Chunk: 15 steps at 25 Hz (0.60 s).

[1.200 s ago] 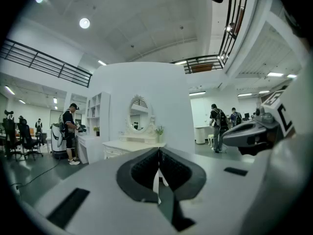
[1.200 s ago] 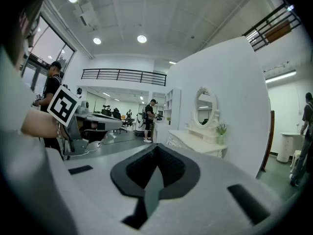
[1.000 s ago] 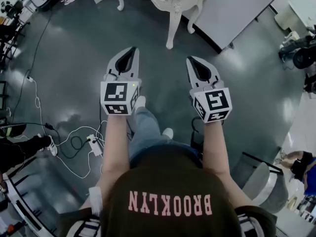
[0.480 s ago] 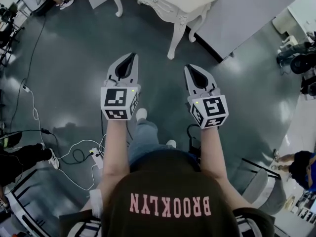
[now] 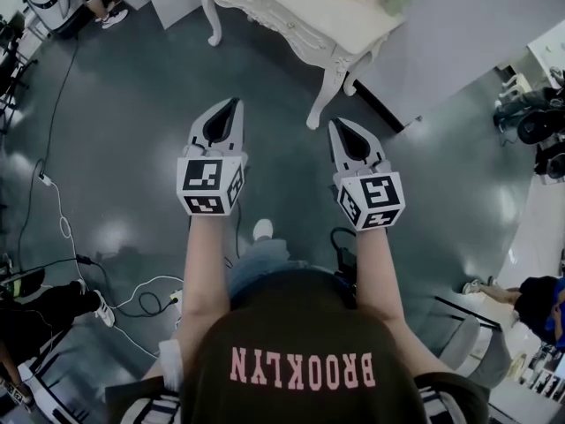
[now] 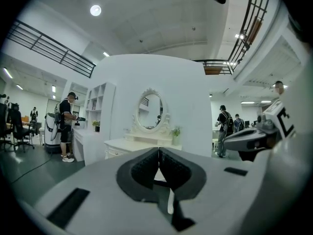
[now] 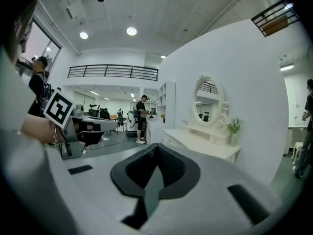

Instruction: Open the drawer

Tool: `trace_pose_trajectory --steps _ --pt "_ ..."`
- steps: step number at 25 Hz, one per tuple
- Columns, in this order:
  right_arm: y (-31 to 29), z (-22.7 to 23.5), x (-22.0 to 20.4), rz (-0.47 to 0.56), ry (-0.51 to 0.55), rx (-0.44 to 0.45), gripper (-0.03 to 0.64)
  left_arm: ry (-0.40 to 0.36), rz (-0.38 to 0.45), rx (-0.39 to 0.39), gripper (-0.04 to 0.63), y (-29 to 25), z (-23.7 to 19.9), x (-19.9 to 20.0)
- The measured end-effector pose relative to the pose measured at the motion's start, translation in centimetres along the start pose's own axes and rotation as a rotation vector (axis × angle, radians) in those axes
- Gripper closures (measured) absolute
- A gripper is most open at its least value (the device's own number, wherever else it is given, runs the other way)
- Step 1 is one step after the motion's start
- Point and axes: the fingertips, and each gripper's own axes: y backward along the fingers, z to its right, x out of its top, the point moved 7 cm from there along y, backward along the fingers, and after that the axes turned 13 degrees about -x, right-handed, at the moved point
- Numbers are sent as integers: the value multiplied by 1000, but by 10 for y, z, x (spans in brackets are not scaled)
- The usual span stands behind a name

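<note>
Jaws of our left gripper (image 5: 235, 102) and right gripper (image 5: 336, 124) sit pressed together on nothing, while the white table (image 5: 300, 3) with its drawer (image 6: 115, 152) stands apart at twelve o'clock.

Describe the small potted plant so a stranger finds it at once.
Against the white wall stands an ornate white dressing table with an oval mirror. The potted plant stands on its top beside the mirror's base. It is the only green thing there.
</note>
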Motion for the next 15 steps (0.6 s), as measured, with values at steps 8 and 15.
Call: trace_pose_trajectory --steps 8,15 --pt "-56 -23 21 25 -22 3 620 0 10 9 591 -8 -63 15" --pt "-98 -32 20 32 -22 33 620 -3 7 36 591 -12 -93 6"
